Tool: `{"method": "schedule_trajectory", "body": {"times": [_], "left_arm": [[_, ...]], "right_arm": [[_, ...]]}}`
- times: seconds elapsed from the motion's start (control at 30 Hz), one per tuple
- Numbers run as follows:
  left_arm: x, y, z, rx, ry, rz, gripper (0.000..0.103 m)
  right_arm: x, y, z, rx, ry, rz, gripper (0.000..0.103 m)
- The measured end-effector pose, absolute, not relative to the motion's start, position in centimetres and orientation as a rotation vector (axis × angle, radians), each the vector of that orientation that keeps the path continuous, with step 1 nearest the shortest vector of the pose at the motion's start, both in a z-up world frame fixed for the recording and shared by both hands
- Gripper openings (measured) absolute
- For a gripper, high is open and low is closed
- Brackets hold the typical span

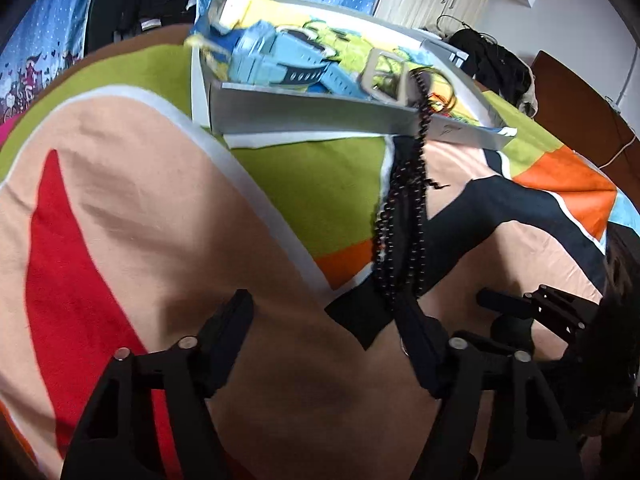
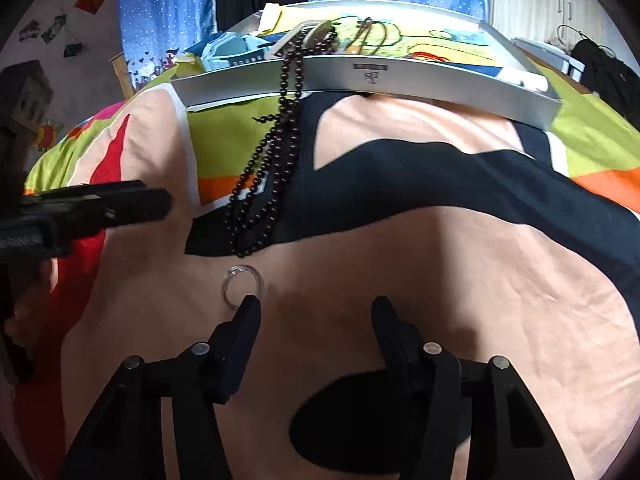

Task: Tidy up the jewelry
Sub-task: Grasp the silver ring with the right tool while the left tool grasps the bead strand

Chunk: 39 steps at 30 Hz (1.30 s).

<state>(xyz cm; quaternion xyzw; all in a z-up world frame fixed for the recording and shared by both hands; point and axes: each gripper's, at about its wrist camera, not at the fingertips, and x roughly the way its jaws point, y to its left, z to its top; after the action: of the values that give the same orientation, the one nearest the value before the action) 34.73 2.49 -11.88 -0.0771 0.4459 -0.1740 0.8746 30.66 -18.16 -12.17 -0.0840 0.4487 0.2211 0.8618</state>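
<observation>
Bedspread scene with both grippers angled down toward a patterned bedspread. Ahead of both grippers stands a shallow grey tray holding a light-blue watch and other small pieces. A dark bead necklace hangs over the tray's near wall and trails onto the bed toward the grippers, half in and half out, so it presumably awaits tucking in. The left gripper has its jaws apart with nothing between them; the necklace's free end lies just beyond its right finger, and contact cannot be told. The right gripper is likewise apart and empty. A clear ring lies on the bed just ahead of its left fingertip, outside the gap, a likely next pick. The left gripper appears at the left edge of the right wrist view.
</observation>
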Motion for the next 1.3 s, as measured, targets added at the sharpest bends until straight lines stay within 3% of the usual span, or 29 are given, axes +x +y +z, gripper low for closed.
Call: {"method": "schedule_trajectory", "body": {"times": [0.23, 0.5, 0.8, 0.9, 1.07, 1.3], "left_arm": [[35.4, 2.8, -12.0, -0.225, 0.923, -0.420, 0.064], [36.1, 0.9, -12.5, -0.188, 0.957, -0.468, 0.048], [38.1, -1.0, -13.3, -0.145, 0.971, -0.442, 0.025], [38.6, -1.6, -13.9, -0.117, 1.006, -0.432, 0.003], [38.7, -1.1, -14.1, -0.175, 1.043, -0.436, 0.003], [36.2, -0.1, -12.1, -0.262, 1.078, -0.419, 0.003]], "right_arm": [[30.9, -16.3, -13.1, -0.257, 0.943, 0.498, 0.051], [30.5, -14.9, -13.9, -0.412, 0.919, 0.383, 0.045], [31.3, -17.4, -13.1, -0.328, 0.914, 0.335, 0.029], [31.6, -18.5, -12.9, -0.308, 0.915, 0.320, 0.020], [32.5, -20.5, -13.0, -0.231, 0.929, 0.325, 0.005], [32.4, -22.9, -12.0, -0.111, 0.924, 0.343, 0.003]]}}
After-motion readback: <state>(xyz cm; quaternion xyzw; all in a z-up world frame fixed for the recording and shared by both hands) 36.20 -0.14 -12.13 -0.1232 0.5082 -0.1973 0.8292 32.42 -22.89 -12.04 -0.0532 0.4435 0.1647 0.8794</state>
